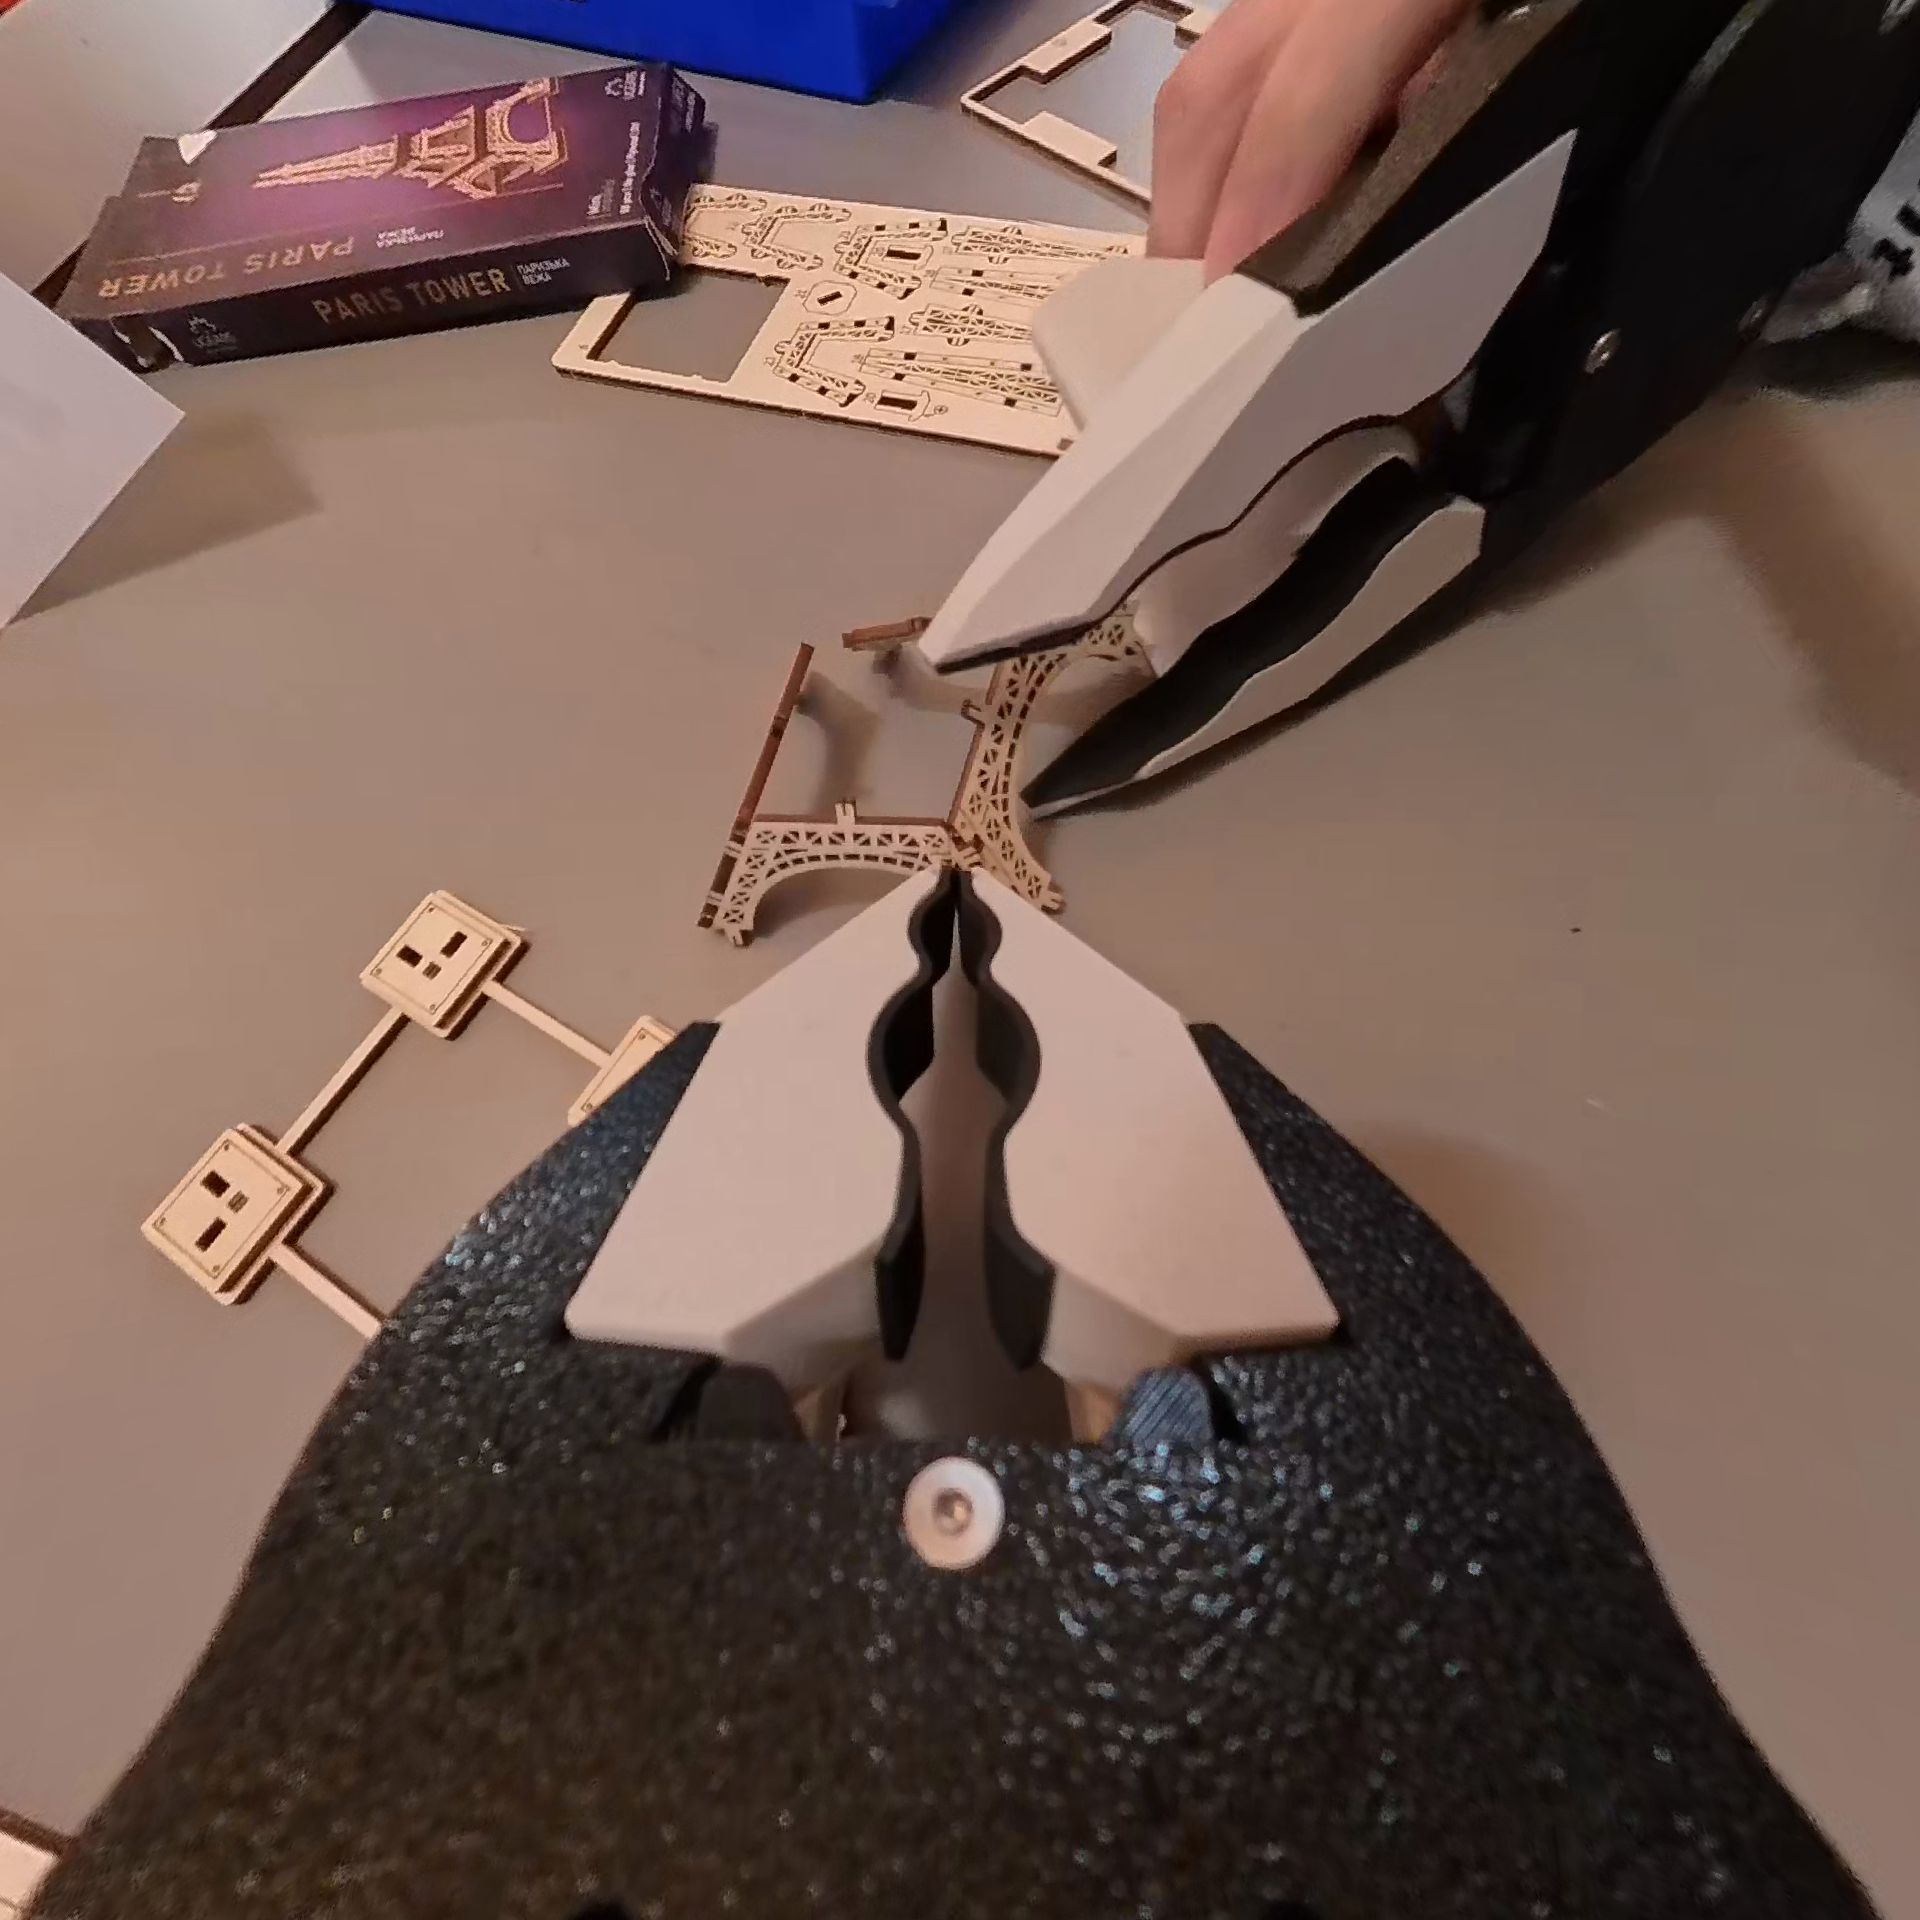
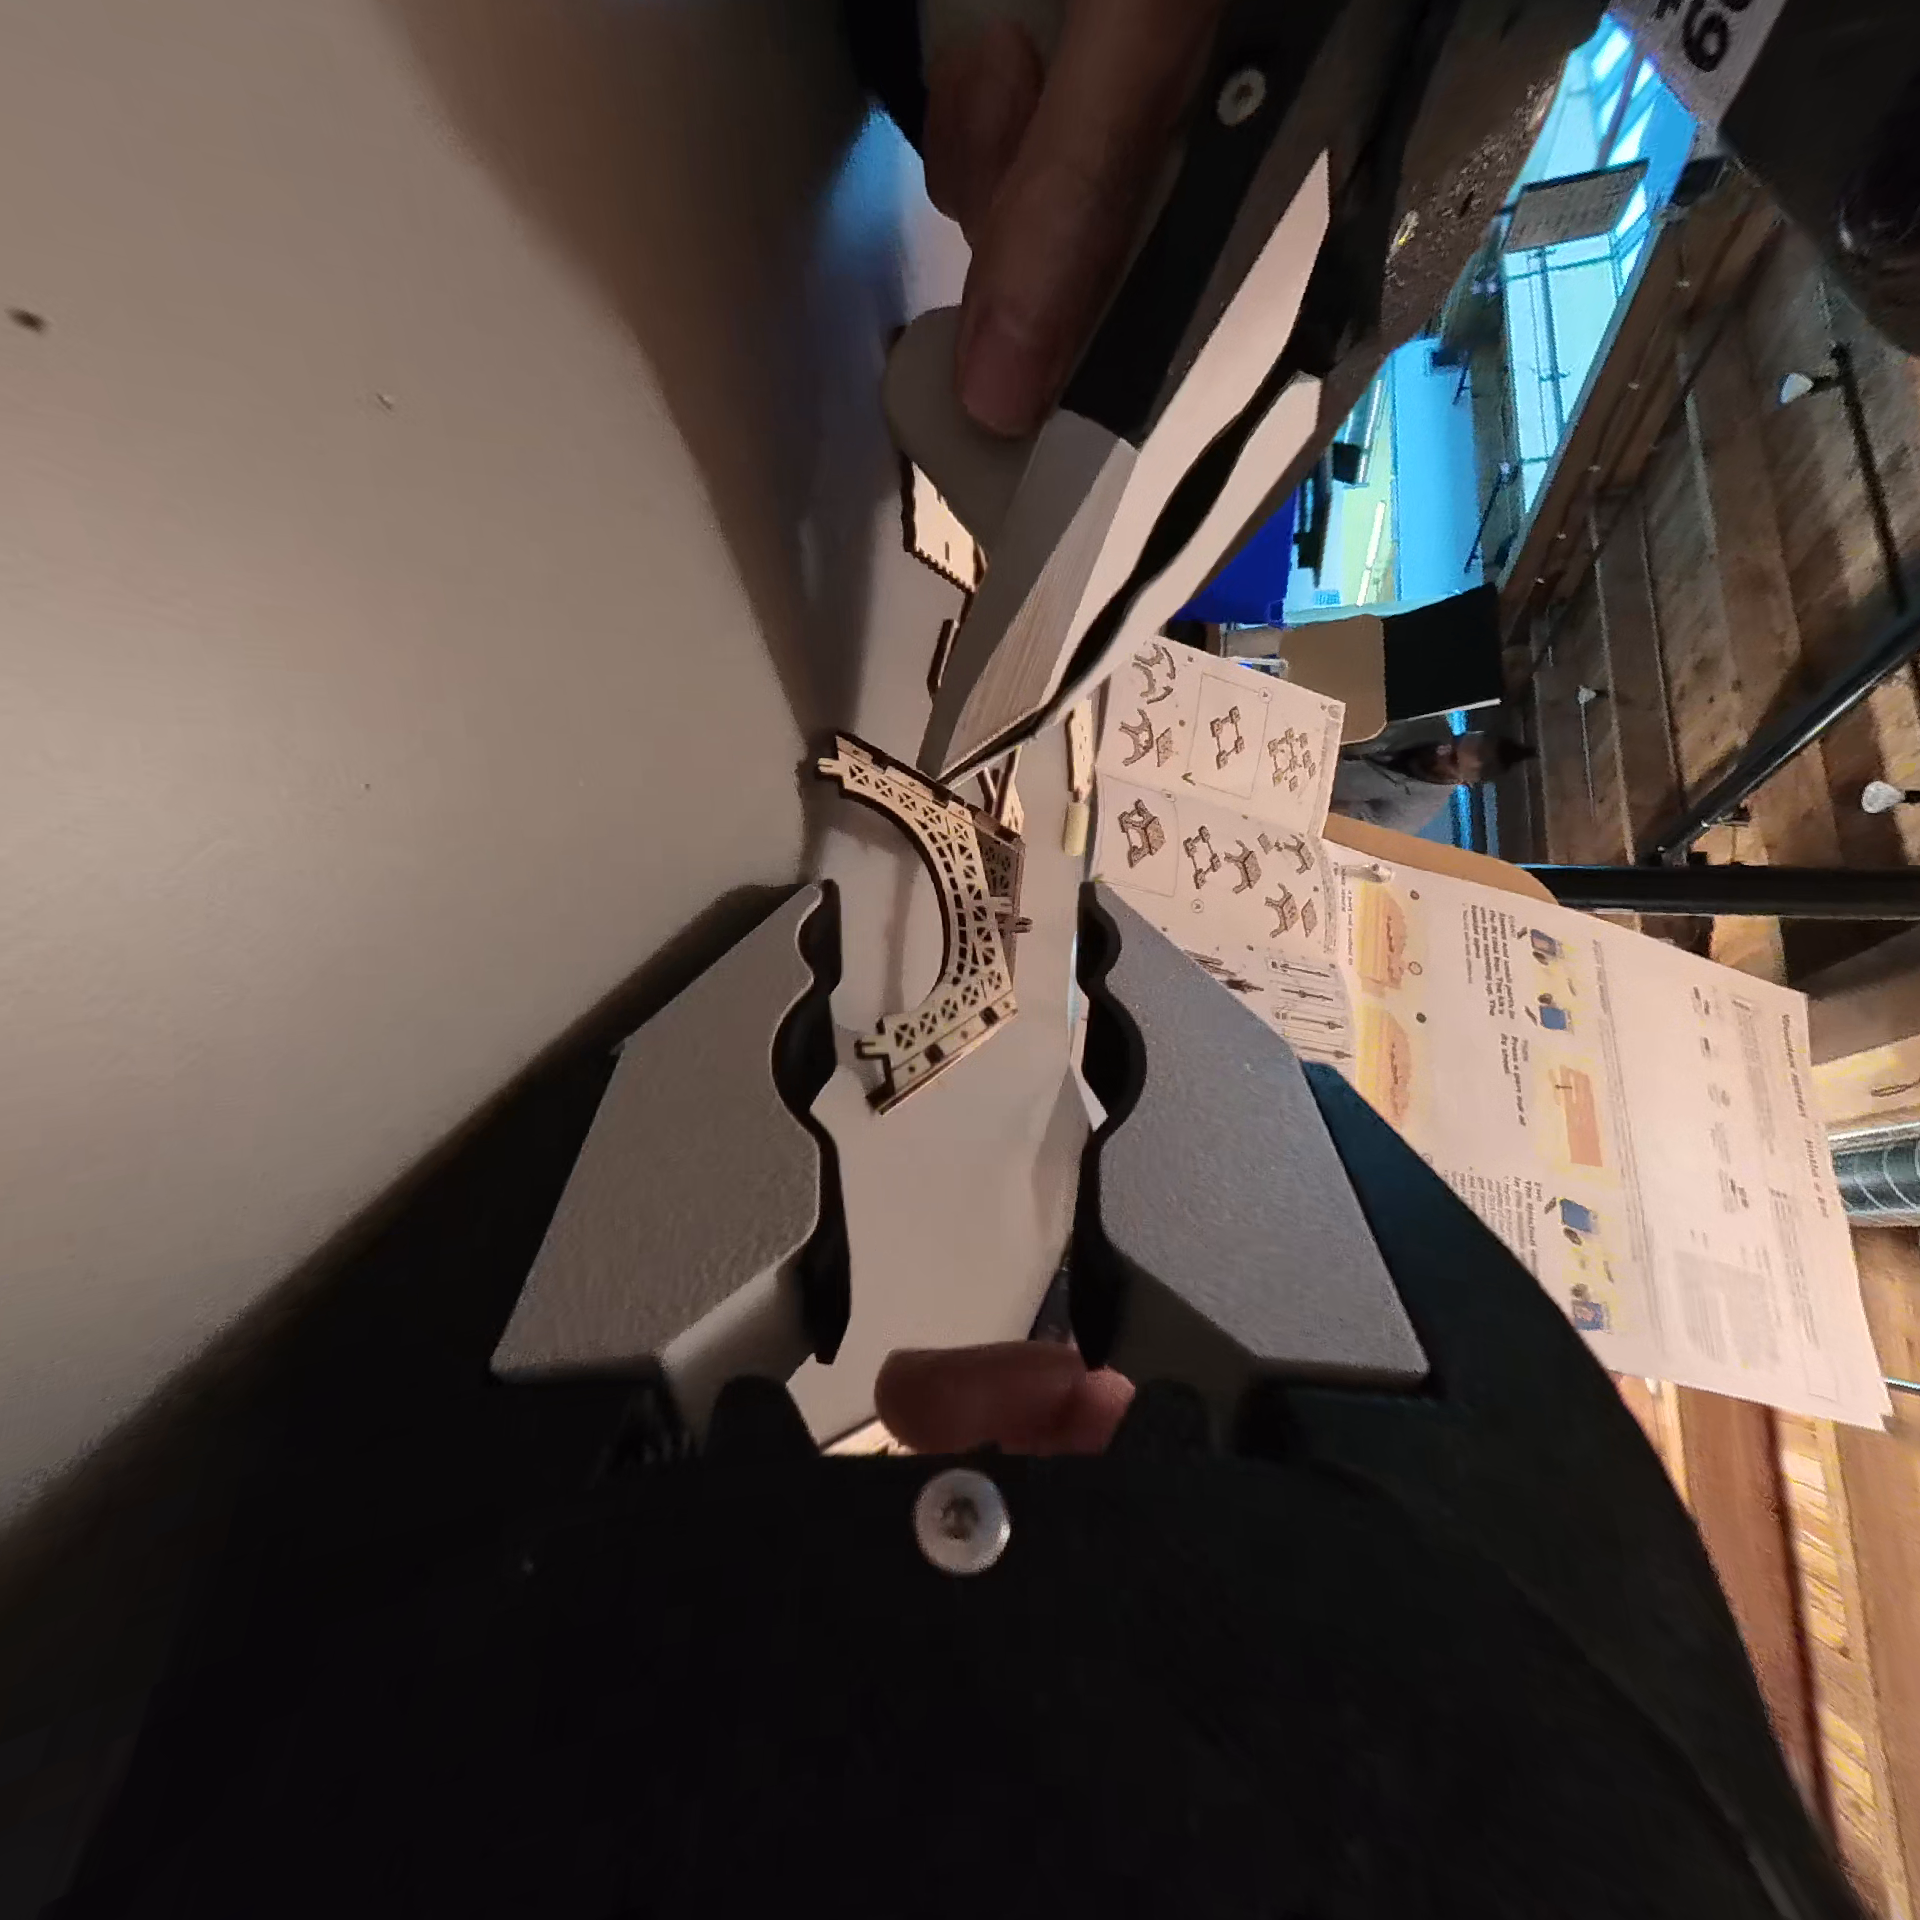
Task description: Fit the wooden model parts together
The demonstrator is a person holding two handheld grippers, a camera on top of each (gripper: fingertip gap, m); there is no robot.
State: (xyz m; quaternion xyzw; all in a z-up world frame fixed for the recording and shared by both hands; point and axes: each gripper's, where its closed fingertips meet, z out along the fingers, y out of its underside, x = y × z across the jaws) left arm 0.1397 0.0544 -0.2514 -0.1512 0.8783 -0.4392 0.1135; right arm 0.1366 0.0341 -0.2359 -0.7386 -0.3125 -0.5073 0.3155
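A partly built wooden arch frame (image 1: 831, 847) of laser-cut lattice arches stands on the grey table (image 1: 468, 644). My left gripper (image 1: 956, 883) is shut on the frame's near corner, where two arches meet. My right gripper (image 1: 987, 727) comes in from the upper right, open, with one finger on each side of the right-hand arch (image 1: 1013, 727). In the right wrist view the same arch (image 2: 961, 914) sits between my open right gripper's (image 2: 956, 909) fingers, and the left gripper (image 2: 940, 771) pinches the frame's far end. A wooden base frame with square pads (image 1: 436, 956) lies to the left.
A dark kit box (image 1: 384, 218), a wooden part sheet (image 1: 883, 312), an emptied sheet (image 1: 1060, 94) and a blue bin (image 1: 727, 31) lie at the back. White paper (image 1: 62, 436) is at the left edge. Instruction sheets (image 2: 1216, 790) lie beyond the frame. Less than 4 cm separates the two grippers' tips.
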